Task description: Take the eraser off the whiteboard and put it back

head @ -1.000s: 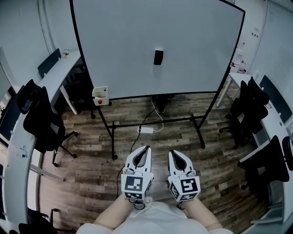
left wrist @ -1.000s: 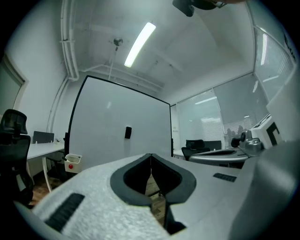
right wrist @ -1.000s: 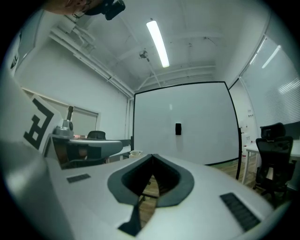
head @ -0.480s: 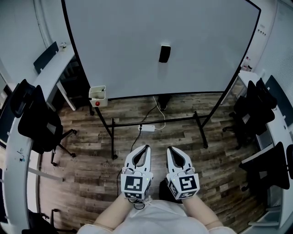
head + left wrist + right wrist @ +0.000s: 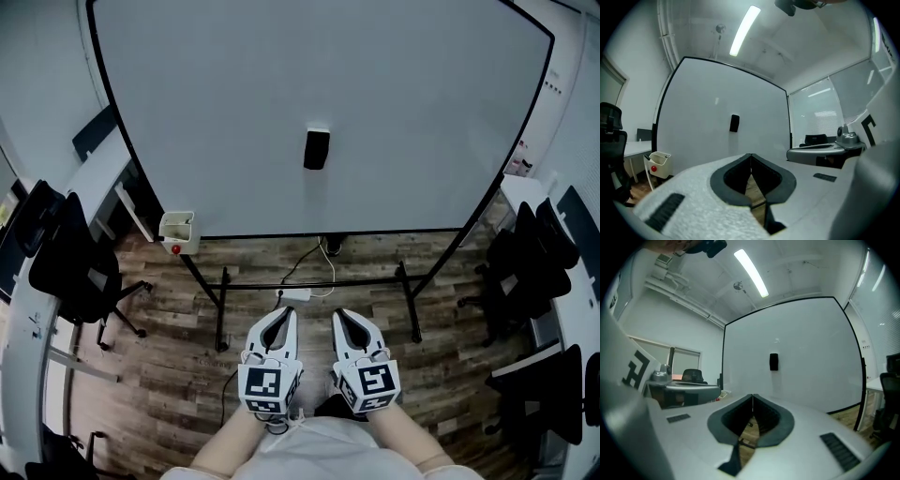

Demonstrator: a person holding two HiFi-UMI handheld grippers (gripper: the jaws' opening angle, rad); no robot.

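The left gripper (image 5: 284, 313) hung empty, jaws together. Well ahead, the small black rectangular eraser (image 5: 317, 149) clung to the big black-framed whiteboard (image 5: 216, 103), and the right gripper (image 5: 343, 316) matched, jaws together on nothing. Approach stage, I judged: next, a gripper needed to open and reach it.

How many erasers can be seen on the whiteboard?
1. The black eraser sits near the middle of the whiteboard. The small box at its lower left corner could hide more.

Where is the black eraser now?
In the head view the black rectangular eraser sticks near the middle of the white whiteboard, above and right of the small white tray on its lower-left edge.
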